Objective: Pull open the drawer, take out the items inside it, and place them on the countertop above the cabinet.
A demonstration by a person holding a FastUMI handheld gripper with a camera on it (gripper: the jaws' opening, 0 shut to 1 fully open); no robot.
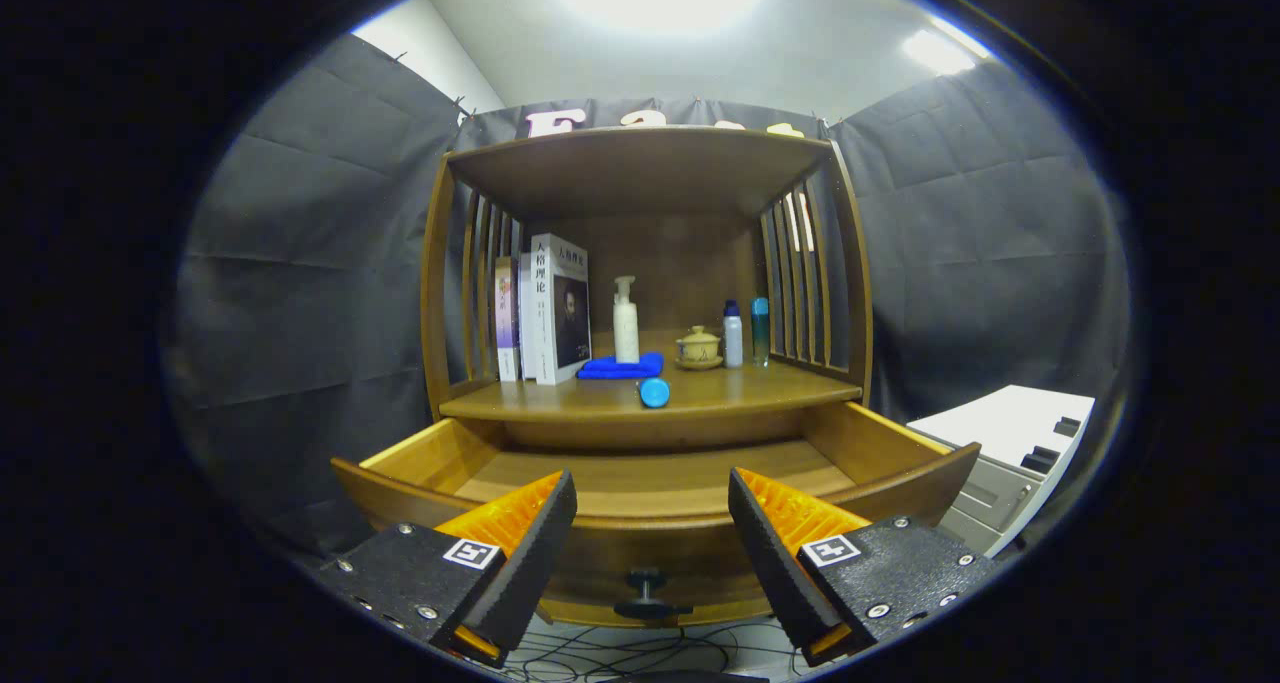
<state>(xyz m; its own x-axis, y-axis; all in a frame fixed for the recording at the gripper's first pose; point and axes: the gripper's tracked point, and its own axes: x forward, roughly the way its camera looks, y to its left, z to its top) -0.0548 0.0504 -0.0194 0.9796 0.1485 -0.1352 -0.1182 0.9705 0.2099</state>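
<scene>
The wooden cabinet's drawer (pixel 655 483) is pulled open just ahead of my fingers, and the part of its floor I can see is bare. Its dark knob (pixel 647 593) sits low on the drawer front, between my fingers. My gripper (pixel 652 538) is open with nothing in it, held in front of the drawer front. On the countertop (pixel 760 388) above the drawer lie a folded blue cloth (pixel 620 367) and, nearer the front edge, a small blue cylinder (pixel 654 393) end-on.
On the countertop stand several books (pixel 545 308) at the left, a white pump bottle (pixel 626 321), a lidded tea cup (pixel 698 347) and two small bottles (pixel 745 333). A shelf roof and slatted sides enclose it. A white unit (pixel 1010 463) stands at the right; cables (pixel 640 653) lie on the floor.
</scene>
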